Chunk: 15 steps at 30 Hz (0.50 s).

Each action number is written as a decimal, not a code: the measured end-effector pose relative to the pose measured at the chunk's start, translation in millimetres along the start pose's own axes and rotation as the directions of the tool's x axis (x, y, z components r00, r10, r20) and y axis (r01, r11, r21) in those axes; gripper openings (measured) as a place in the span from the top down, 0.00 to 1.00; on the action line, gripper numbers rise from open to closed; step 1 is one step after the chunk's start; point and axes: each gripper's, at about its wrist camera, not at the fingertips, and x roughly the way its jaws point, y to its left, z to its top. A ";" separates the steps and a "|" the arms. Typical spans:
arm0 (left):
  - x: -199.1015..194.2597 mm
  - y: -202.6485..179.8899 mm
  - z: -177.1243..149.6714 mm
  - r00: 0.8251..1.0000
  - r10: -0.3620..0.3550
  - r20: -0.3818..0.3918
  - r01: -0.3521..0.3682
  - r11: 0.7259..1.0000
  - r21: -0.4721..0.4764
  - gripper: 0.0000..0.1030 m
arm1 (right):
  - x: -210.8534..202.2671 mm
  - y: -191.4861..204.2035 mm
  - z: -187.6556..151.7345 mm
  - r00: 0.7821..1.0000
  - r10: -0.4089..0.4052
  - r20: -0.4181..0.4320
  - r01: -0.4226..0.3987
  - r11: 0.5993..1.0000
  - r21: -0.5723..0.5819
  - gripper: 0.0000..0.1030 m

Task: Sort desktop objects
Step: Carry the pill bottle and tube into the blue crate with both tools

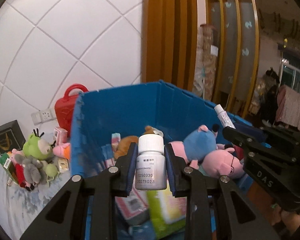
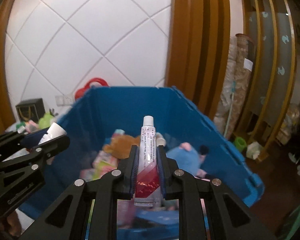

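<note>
My left gripper (image 1: 151,166) is shut on a white pill bottle (image 1: 151,163) and holds it upright over the open blue bin (image 1: 118,108). My right gripper (image 2: 148,166) is shut on a white and red tube (image 2: 148,156), cap pointing up, also over the blue bin (image 2: 126,104). The bin holds plush pigs (image 1: 206,152), a brown plush (image 1: 126,144) and several small boxes. The right gripper with its tube shows at the right of the left wrist view (image 1: 226,128). The left gripper with its bottle shows at the left of the right wrist view (image 2: 50,138).
Left of the bin, a cloth-covered table (image 1: 20,200) carries a green plush (image 1: 38,146), a grey plush, small boxes, a black box (image 1: 8,138) and a red case (image 1: 68,106). A white tiled wall and wooden slats stand behind. Shelving and clutter are at the right.
</note>
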 end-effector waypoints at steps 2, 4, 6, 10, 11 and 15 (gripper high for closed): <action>10.3 -15.9 -1.6 0.999 0.020 -0.026 -0.020 1.000 0.019 0.74 | 6.0 -11.7 -4.8 1.000 -0.013 -0.006 0.013 1.000 -0.008 0.82; 15.6 -23.9 -4.3 0.999 0.037 -0.037 -0.036 0.999 0.026 0.74 | 11.7 -22.8 -9.3 1.000 -0.008 -0.016 0.008 1.000 -0.002 0.82; 19.9 -31.0 -5.1 0.998 0.052 -0.042 -0.051 0.998 0.029 0.74 | 16.0 -31.0 -12.2 1.000 -0.002 -0.023 0.002 1.000 0.002 0.82; 24.9 -34.6 -7.0 0.995 0.083 -0.050 -0.081 0.996 0.028 0.73 | 27.0 -41.2 -15.4 0.999 -0.009 -0.031 0.009 1.000 -0.004 0.82; 24.6 -32.9 -7.2 0.995 0.083 -0.057 -0.082 0.996 0.022 0.65 | 27.9 -42.0 -16.0 0.999 -0.012 -0.031 0.012 1.000 -0.003 0.81; 17.9 -25.2 -8.2 0.992 0.123 -0.041 -0.124 0.992 -0.007 0.30 | 28.4 -43.3 -16.4 1.000 -0.019 -0.014 0.019 1.000 -0.021 0.37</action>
